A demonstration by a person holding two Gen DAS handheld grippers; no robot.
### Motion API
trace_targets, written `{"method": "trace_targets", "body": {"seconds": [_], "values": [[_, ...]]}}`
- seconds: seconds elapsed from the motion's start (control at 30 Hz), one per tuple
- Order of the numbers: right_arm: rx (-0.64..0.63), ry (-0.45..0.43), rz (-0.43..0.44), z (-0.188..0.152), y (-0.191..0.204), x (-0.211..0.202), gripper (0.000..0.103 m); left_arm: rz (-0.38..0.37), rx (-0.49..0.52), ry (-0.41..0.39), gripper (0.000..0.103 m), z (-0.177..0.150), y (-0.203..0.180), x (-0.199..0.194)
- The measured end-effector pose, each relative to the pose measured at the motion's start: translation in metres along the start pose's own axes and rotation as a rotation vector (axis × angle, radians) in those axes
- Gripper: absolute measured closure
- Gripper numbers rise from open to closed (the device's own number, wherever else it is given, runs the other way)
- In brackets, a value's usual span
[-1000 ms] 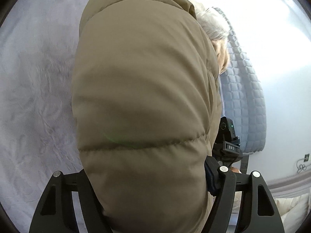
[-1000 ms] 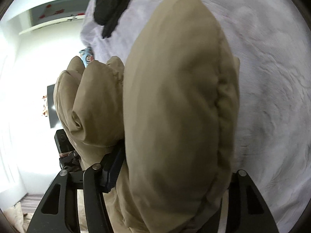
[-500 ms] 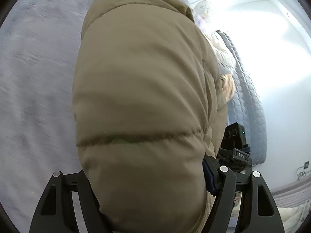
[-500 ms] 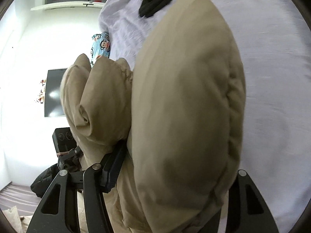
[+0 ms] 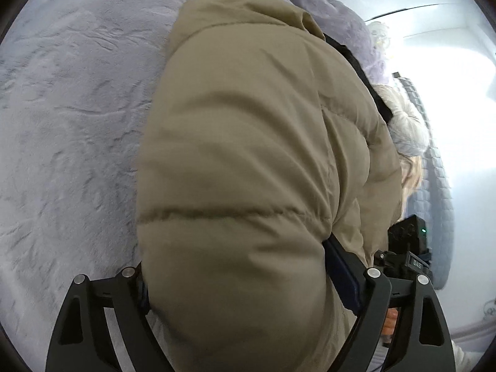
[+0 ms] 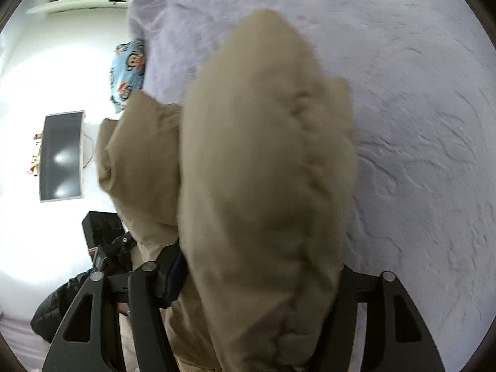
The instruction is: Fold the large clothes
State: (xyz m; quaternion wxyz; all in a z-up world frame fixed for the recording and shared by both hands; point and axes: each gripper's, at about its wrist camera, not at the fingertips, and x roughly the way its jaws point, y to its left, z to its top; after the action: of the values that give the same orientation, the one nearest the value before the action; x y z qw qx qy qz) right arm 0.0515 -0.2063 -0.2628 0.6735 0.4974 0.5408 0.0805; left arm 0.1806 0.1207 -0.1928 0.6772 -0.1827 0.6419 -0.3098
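puffy tan jacket (image 5: pixel 248 161) between both grippers

the left claw (image 5: pixel 248 279) points steeply down, its jaws opening, wide apart, with padded tan fabric bulging between them. the right claw (image 6: pixel 248 279) also tilts down, jaws opening around the same padded bulk. each claw shows at the other's side, near.

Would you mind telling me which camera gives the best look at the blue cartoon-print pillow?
The right wrist view. The pillow shows there at the edge of the lilac blanket, left of the tan jacket. The left wrist view shows none of it: the jacket fills the middle of that picture.
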Motion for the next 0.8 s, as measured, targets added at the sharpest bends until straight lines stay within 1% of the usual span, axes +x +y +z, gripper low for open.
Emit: {"method": "trace_targets", "body": {"seconds": [0.03,0.1,0.17,0.23,0.3,0.33,0.37,0.4,0.47,0.5,0.53,0.57,0.6,0.63,0.7,0.77,0.8], "values": [[-0.009,-0.001,-0.028,-0.004,0.001,-0.008,0.035,0.04,0.011,-0.012,0.013,0.002,-0.002,-0.002],[-0.033,-0.021,-0.097,-0.013,0.01,-0.016,0.034,0.138,0.059,-0.065,0.013,-0.009,-0.021,-0.017],[-0.063,-0.061,-0.175,-0.023,0.027,-0.03,0.034,0.234,0.109,-0.165,0.013,-0.017,-0.033,-0.04],[-0.095,-0.118,-0.214,-0.031,0.041,-0.051,0.036,0.27,0.144,-0.233,0.013,-0.012,-0.043,-0.06],[-0.12,-0.147,-0.228,-0.041,0.049,-0.065,0.063,0.266,0.16,-0.264,0.013,-0.007,-0.058,-0.075],[-0.138,-0.162,-0.261,-0.047,0.056,-0.071,0.081,0.257,0.176,-0.28,0.013,-0.002,-0.066,-0.078],[-0.153,-0.171,-0.27,-0.051,0.065,-0.074,0.087,0.249,0.193,-0.286,0.013,0.004,-0.081,-0.074],[-0.175,-0.183,-0.263,-0.055,0.076,-0.076,0.087,0.244,0.208,-0.286,0.013,0.004,-0.079,-0.081],[-0.212,-0.187,-0.225,-0.058,0.1,-0.074,0.088,0.244,0.247,-0.271,0.013,0.006,-0.09,-0.067],[-0.235,-0.182,-0.217,-0.064,0.112,-0.07,0.088,0.247,0.257,-0.26,0.013,0.014,-0.106,-0.044],[-0.269,-0.175,-0.222,-0.071,0.122,-0.065,0.088,0.255,0.272,-0.242,0.013,0.016,-0.116,-0.029],[-0.295,-0.165,-0.231,-0.077,0.126,-0.06,0.088,0.272,0.287,-0.226,0.013,0.019,-0.128,-0.017],[-0.31,-0.156,-0.242,-0.08,0.13,-0.053,0.088,0.308,0.301,-0.212,0.013,0.024,-0.136,-0.005],[-0.332,-0.133,-0.282,-0.087,0.13,-0.042,0.088,0.367,0.32,-0.204,0.013,0.026,-0.141,0.009],[-0.352,-0.104,-0.387,-0.096,0.122,-0.022,0.088,0.42,0.348,-0.195,0.013,0.023,-0.143,0.028],[-0.349,-0.077,-0.505,-0.107,0.098,-0.008,0.089,0.432,0.355,-0.187,0.013,0.021,-0.143,0.04],[-0.334,-0.073,-0.54,-0.11,0.084,-0.002,0.089,0.434,0.364,-0.181,0.013,0.02,-0.147,0.047]]}}
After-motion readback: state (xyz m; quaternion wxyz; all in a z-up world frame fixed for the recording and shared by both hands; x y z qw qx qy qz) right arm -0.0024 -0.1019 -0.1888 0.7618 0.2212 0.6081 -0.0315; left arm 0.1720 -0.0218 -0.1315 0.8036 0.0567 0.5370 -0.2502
